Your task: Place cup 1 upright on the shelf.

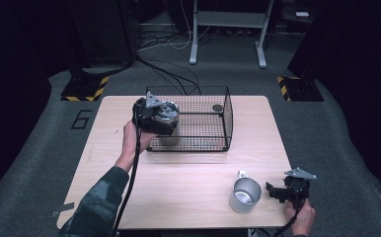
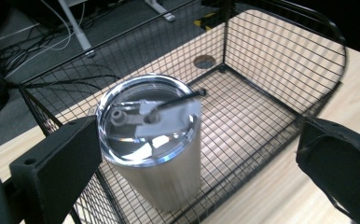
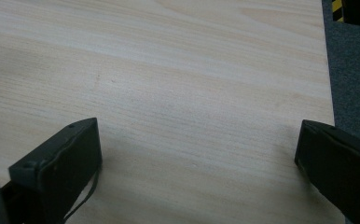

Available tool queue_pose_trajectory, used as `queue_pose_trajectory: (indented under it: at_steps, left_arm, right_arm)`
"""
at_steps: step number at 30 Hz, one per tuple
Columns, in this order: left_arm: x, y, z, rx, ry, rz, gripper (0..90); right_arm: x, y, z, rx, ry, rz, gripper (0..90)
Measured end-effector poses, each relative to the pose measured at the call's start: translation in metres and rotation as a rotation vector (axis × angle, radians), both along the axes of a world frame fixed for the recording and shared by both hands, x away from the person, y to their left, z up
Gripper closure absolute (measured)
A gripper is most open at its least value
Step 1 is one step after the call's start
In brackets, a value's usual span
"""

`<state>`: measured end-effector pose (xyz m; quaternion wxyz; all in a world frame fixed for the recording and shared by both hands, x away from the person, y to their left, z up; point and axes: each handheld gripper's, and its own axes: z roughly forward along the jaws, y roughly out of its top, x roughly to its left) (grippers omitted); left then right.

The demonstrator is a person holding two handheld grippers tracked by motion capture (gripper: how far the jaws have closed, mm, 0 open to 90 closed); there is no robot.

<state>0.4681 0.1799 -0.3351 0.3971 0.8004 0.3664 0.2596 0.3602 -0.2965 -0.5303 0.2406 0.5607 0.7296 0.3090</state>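
A steel tumbler (image 2: 155,140) with a clear lid stands upright inside the black wire basket (image 2: 285,56), in the corner nearest me. My left gripper (image 2: 197,154) hangs above it, open, with one jaw on each side of it. In the high view the left gripper (image 1: 161,121) is over the basket's (image 1: 225,113) front left corner, where the tumbler's lid (image 1: 166,112) shows. A steel mug (image 1: 245,195) stands at the front right of the table. My right gripper (image 1: 276,191) is just to its right. It is open (image 3: 197,154) over bare wood.
A dark round spot (image 2: 204,61) lies at the basket's far corner. The wooden table (image 1: 178,187) has free room at the left and front middle. Its right edge (image 3: 329,93) is close to the right gripper. Cables and desk legs (image 1: 194,54) are on the floor behind.
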Motion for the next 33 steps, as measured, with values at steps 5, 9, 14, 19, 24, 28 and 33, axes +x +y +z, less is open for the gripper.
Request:
queue_pose_trajectory:
  at_steps: [5, 9, 14, 19, 24, 28, 33]
  left_arm:
    - [-0.016, 0.006, 0.001, 0.016, -0.007, -0.016, 0.1]
    - [-0.03, 0.015, -0.004, 0.021, -0.004, -0.02, 0.1]
    - [-0.043, 0.029, -0.013, 0.018, 0.012, -0.014, 0.1]
    - [-0.057, 0.044, -0.029, 0.032, 0.027, 0.005, 0.1]
    - [-0.067, 0.061, -0.049, 0.022, 0.057, 0.028, 0.1]
    - [-0.074, 0.073, -0.065, 0.013, 0.074, 0.055, 0.1]
    - [-0.082, 0.086, -0.088, -0.014, 0.108, 0.087, 0.1]
  right_arm:
    - [0.0, 0.0, 0.0, 0.003, 0.0, -0.003, 0.0]
    - [0.0, 0.0, 0.0, 0.002, -0.001, -0.002, 0.0]
    - [0.0, 0.0, 0.0, 0.003, 0.0, -0.003, 0.0]
    - [0.0, 0.0, 0.0, 0.002, -0.001, -0.003, 0.0]
    - [0.0, 0.0, 0.0, 0.002, 0.0, -0.002, 0.0]
    - [0.0, 0.0, 0.0, 0.002, -0.001, -0.002, 0.0]
    - [0.0, 0.0, 0.0, 0.002, -0.001, -0.002, 0.0]
